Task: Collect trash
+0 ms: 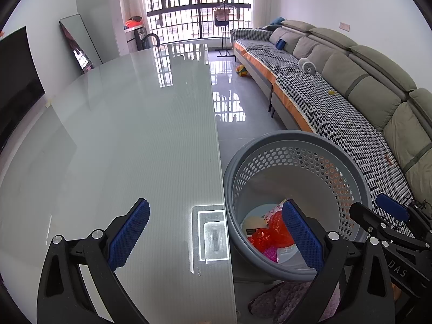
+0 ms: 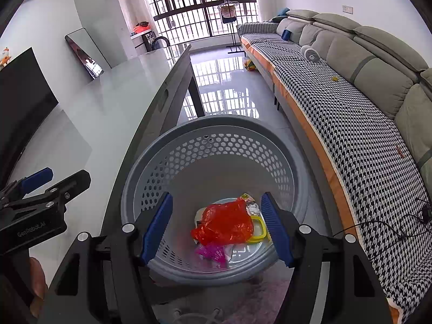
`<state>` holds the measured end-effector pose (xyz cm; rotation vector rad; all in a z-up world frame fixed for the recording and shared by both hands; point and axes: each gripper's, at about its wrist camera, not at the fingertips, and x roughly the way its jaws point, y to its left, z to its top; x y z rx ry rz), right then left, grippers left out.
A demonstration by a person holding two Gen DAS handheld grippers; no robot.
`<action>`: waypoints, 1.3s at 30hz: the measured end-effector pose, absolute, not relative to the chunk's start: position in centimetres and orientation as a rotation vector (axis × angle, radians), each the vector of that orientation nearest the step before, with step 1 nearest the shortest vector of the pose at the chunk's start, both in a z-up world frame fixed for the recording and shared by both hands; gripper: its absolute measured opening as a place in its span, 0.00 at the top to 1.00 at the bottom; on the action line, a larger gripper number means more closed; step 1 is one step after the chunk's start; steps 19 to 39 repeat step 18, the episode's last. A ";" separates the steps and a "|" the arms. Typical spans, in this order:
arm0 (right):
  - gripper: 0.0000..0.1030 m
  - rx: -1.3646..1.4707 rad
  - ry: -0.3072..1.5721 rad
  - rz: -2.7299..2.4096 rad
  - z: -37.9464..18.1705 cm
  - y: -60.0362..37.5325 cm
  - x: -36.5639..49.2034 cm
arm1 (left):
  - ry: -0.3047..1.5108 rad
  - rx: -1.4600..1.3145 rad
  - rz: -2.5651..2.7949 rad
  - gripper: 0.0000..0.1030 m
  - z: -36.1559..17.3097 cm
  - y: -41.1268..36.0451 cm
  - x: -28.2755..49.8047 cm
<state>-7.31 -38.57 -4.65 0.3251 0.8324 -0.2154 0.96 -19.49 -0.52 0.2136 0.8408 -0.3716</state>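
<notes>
Over table edge, left wrist view: left gripper (image 1: 216, 232) fingers spread wide, nothing held. Glass table (image 1: 121, 135) bare of trash. Grey basket (image 1: 297, 140) on floor beside table, trash (image 1: 270, 232) at bottom.

Right wrist view: right gripper (image 2: 217, 225) directly above basket (image 2: 216, 124), fingers apart, empty. Orange bag (image 2: 224, 224), pink wrapper (image 2: 213, 252), yellow ring (image 2: 257, 229) inside.

Judgement: drop looks done; collecting near finished. Next move: scan for remaining litter, otherwise withdraw.
</notes>
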 end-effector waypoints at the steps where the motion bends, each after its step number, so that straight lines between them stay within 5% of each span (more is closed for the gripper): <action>1: 0.37 0.325 0.833 -0.215 -4.7 -38.5 -7.3 | 0.841 0.213 -0.373 0.06 -0.5 -19.5 1.0; 39: 0.37 0.326 0.833 -0.214 -4.7 -38.6 -7.3 | 0.833 0.212 -0.373 0.06 -0.5 -19.3 0.8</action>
